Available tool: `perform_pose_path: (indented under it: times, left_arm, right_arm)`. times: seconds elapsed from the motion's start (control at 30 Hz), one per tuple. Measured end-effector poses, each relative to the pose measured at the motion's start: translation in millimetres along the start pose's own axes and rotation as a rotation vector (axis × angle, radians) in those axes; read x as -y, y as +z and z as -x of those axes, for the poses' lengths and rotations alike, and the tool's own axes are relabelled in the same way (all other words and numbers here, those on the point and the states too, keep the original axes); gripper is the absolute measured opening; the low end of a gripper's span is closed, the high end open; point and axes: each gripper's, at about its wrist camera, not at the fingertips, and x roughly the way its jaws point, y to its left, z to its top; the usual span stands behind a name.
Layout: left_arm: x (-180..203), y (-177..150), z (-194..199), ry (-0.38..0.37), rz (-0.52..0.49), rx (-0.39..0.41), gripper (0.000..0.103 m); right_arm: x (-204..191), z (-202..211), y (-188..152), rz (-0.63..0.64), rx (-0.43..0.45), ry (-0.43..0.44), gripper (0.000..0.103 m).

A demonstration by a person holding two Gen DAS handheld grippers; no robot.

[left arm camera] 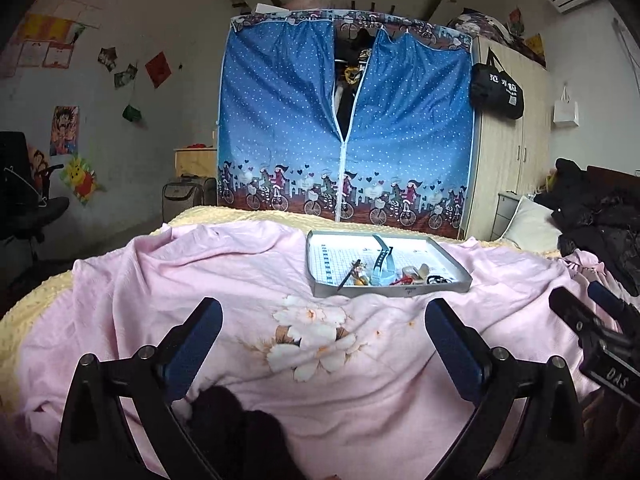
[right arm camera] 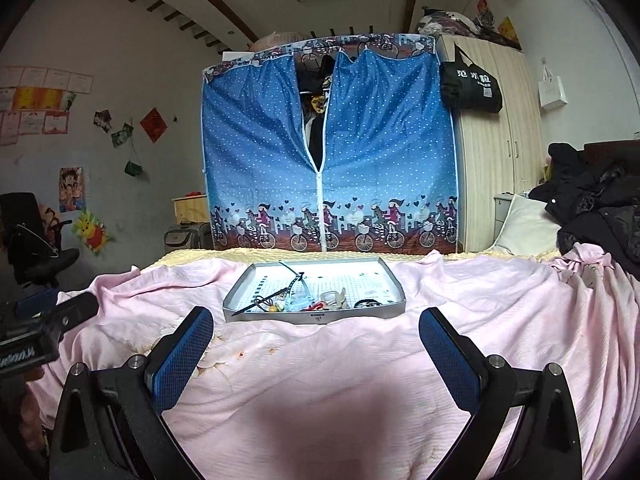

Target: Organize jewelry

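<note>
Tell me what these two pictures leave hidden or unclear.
- Jewelry pile in the tray: too small and tangled in both views to name pieces.
- Fabric wardrobe contents: left wrist view, curtain covers all but a slit.
- Right gripper: cut off by the left view's edge.

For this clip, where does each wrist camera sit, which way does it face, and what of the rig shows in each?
Left wrist: sits behind the open left gripper, low over the pink blanket, facing the tray and blue wardrobe; the tray lies right of centre, and the right gripper shows at the right edge.
Right wrist: behind the open right gripper, facing the same way, the tray nearly centred; the left gripper shows at the left edge.
Shared: tray of jewelry, blanket, wardrobe, and each sees the other gripper.
</note>
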Motion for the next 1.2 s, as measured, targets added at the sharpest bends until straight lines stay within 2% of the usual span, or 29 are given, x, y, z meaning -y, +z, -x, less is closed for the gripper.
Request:
perform_pose_path:
  times: [0.27, 1.2]
  left_arm:
    - [-8, -2, 10, 0.029, 0.039, -0.009, 0.100]
    - [-6, -9, 13, 0.014, 0.015, -0.017, 0.100]
  right_arm:
    - [0, 6, -2, 0.004, -0.013, -0.013, 0.103]
    - [-8, 6, -2, 0.027, -0.019, 0.003, 0.103]
